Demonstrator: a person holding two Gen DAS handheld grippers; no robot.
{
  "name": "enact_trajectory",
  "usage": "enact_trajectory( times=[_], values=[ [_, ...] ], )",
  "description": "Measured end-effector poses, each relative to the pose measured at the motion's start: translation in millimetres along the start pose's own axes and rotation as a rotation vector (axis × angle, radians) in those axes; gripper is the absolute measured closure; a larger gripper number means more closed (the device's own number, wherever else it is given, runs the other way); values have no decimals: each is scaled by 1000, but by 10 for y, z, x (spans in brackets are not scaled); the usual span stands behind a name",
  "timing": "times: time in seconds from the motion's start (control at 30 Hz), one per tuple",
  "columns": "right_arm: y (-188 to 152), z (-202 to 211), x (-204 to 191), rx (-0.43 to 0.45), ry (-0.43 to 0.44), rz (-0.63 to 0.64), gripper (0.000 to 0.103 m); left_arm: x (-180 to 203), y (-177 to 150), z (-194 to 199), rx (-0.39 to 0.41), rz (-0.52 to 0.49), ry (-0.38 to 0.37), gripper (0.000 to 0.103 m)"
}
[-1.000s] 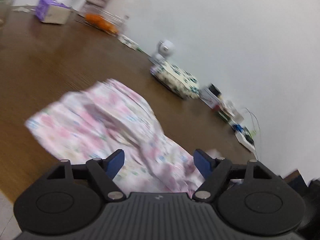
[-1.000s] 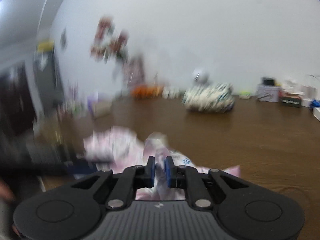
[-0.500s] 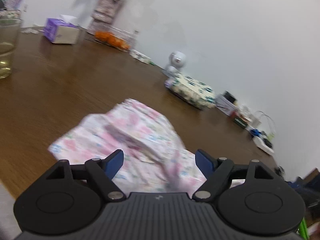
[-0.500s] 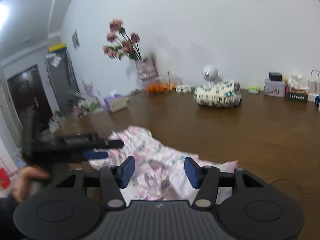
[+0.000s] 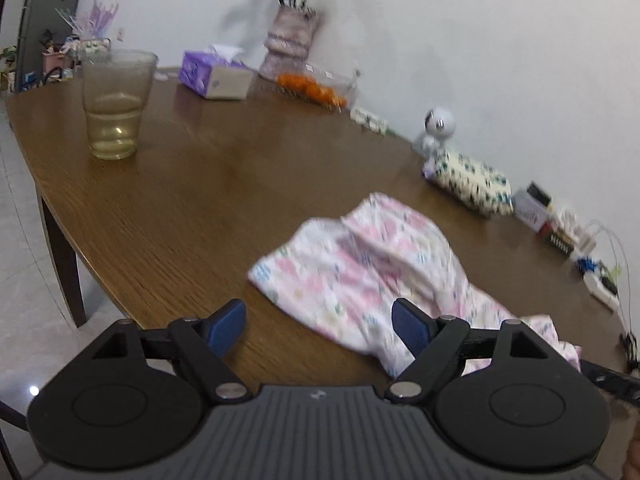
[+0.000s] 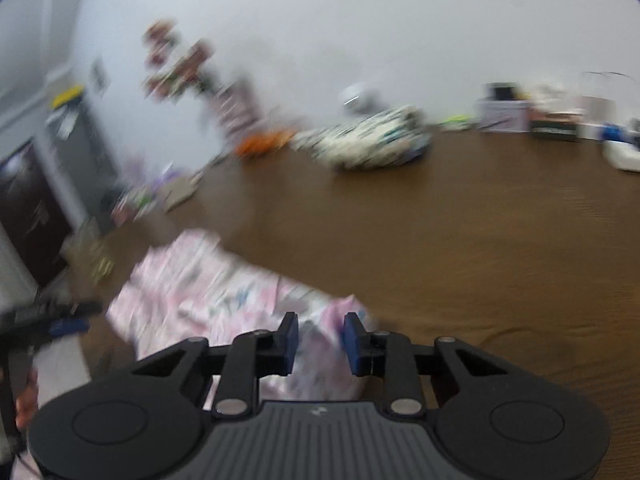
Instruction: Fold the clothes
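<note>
1. Wooden table [image 5: 180, 200], stretching away ahead of both claws, its near edge directly under the left claw [image 5: 318, 320]. Little margin there: likely to let dragged fabric slide off onto the floor.
2. Pink floral garment [image 5: 360, 264], lying crumpled on the wood just ahead of the left claw and trailing to its right. Seen from the other side [image 6: 208, 292] spread ahead and to the left of the right claw [image 6: 318, 336]. Apt to fold crooked if pinched by a wrinkle, not a hem, or to bunch if pulled from one end only.
3. Glass of pale liquid [image 5: 116, 104], standing well ahead and to the left of the left claw, apart from the garment. At risk of tipping and wetting the fabric on a wide sweep that way.
4. Left claw: tilted down toward the tabletop, held level across, jaws spread wide and gripping nothing, garment edge just beyond the right pad.
5. Right claw: also angled down over the table, view smeared by blur. Jaws narrow, just closing, with a hump of fabric in the gap but not visibly pinched.
</note>
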State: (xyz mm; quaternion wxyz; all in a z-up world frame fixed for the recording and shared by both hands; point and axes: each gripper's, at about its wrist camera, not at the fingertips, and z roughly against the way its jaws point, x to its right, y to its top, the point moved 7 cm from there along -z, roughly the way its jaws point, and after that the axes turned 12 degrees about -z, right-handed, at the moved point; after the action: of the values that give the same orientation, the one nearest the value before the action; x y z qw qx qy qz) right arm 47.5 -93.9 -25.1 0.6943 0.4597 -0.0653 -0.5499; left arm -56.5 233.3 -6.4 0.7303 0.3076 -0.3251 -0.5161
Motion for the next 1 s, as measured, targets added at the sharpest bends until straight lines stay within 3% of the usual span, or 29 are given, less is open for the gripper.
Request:
enact_trajectory(
  times=[0.1, 0.2, 0.27, 0.33, 0.43, 0.57, 0.77, 0.83, 0.9, 0.93, 0.97, 1.0],
  values=[
    [-136, -132, -121, -29, -114, 118, 78, 93, -50, -106, -39, -29, -15, 20],
    [89, 34, -219, 16, -97, 151, 71, 146, -70, -154, -53, -38, -28, 20],
    [301, 129, -276, 57, -79, 175, 50, 143, -67, -134, -41, -22, -37, 18],
    [511, 72, -330, 75, -73, 253, 42, 103, -55, -84, -25, 7, -39, 14],
    [690, -267, -364, -36, -26, 357, 43, 61, -83, -42, -43, 9, -27, 13],
    [864, -804, -634, -211, 136, 385, 44, 118, -134, -74, -68, 1, -37, 13],
    [573, -1529, -1139, -316, 164, 610, 46, 240, -107, -228, -70, -94, -36, 13],
    [541, -1695, -1136, -357, 177, 545, 49, 274, -35, -327, -76, -126, -54, 32],
    [579, -1767, -1084, -350, 174, 440, 69, 341, 44, -444, -97, -160, -101, 65],
    [596, -1752, -1037, -337, 162, 393, 88, 374, 83, -511, -107, -171, -123, 71],
    [591, -1710, -989, -323, 146, 361, 97, 415, 131, -587, -113, -174, -141, 80],
    [568, -1639, -930, -307, 122, 341, 98, 470, 189, -659, -114, -181, -155, 84]
  ],
)
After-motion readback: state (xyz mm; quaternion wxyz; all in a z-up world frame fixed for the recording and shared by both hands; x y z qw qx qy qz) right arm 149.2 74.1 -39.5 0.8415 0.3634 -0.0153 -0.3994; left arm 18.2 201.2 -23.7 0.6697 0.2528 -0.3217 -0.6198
